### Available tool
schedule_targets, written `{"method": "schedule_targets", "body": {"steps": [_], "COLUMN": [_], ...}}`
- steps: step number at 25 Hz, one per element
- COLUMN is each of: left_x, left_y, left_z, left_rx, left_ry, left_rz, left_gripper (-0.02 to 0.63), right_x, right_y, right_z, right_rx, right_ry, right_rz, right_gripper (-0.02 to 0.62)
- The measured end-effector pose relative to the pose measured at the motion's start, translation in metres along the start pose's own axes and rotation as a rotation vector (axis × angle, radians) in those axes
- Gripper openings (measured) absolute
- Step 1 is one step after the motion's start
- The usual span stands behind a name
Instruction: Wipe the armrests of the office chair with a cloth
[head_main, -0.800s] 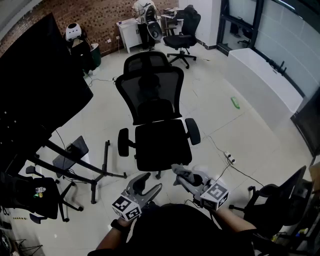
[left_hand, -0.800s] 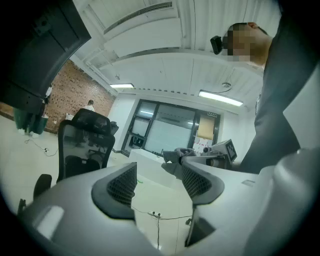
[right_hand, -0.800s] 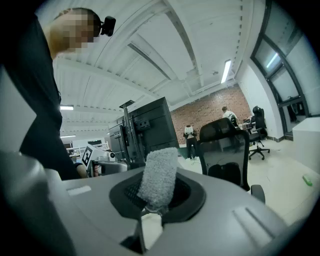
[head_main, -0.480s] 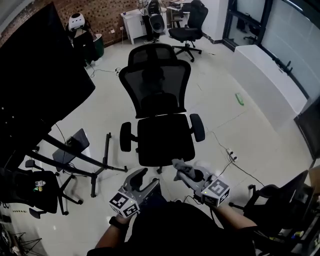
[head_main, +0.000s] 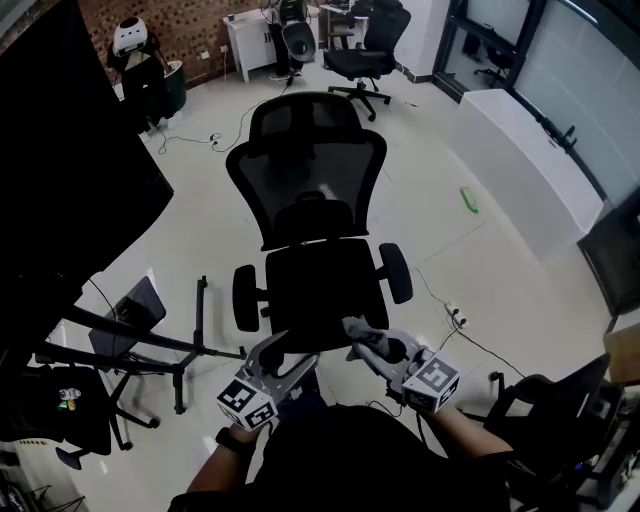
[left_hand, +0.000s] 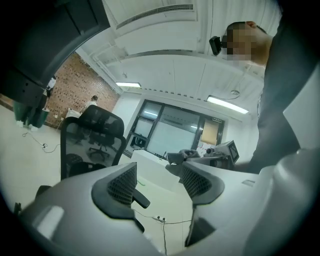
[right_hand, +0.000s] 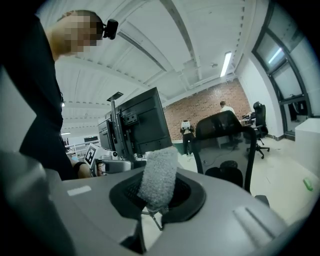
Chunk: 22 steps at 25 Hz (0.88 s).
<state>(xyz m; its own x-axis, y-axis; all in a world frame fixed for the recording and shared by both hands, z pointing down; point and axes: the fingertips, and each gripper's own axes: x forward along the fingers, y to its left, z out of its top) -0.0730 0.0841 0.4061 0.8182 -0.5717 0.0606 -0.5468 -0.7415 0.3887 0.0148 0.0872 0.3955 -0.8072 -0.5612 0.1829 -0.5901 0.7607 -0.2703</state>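
Cloth: small grey terry cloth (right_hand: 159, 177), pinched at its lower end and standing up out of the right claw; in the head view, just in front of the chair seat's near edge, touching nothing of the chair.
Armrests: two black padded oval armrests of the black mesh office chair (head_main: 322, 290), one at each side of the seat: right-hand armrest (head_main: 396, 272) and left-hand armrest (head_main: 245, 298).
Long axis: front to back along the seat sides, so pointing roughly away from the person.
Direction from cloth: right-hand armrest ahead and slightly to the right of the cloth, near but apart; left-hand armrest across the seat, farther off.
Nearer hand: right for the right-hand armrest, and already carrying the cloth; likely the first one to wipe.
Right claw (head_main: 375, 352): clenched on the cloth, pads pressed together around it, aimed up towards the chair.
Left claw (left_hand: 159, 182): released, pads well apart with nothing between them, only floor and chair beyond; low beside the seat's front left corner.
Step in hand: approach, by the look of it; no contact with either armrest yet.
Surroundings: pale tiled floor (head_main: 480, 270) under the chair.
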Motion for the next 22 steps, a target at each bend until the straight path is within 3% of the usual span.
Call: {"method": "schedule_targets", "body": {"steps": [9, 22], "left_x": [0.029, 0.052], "left_y": [0.084, 0.137], "left_z": [0.05, 0.064], "left_rx": [0.023, 0.001], "left_ry": [0.04, 0.052], "left_rz": [-0.129, -0.089], "left_gripper": [0.305, 0.305], "right_x": [0.085, 0.137], "right_y": [-0.054, -0.089], "right_z": [0.046, 0.072], "right_rx": [-0.005, -0.019], "right_ry": [-0.057, -0.069], "right_rz": [-0.103, -0.07], "right_gripper": [0.035, 0.035]}}
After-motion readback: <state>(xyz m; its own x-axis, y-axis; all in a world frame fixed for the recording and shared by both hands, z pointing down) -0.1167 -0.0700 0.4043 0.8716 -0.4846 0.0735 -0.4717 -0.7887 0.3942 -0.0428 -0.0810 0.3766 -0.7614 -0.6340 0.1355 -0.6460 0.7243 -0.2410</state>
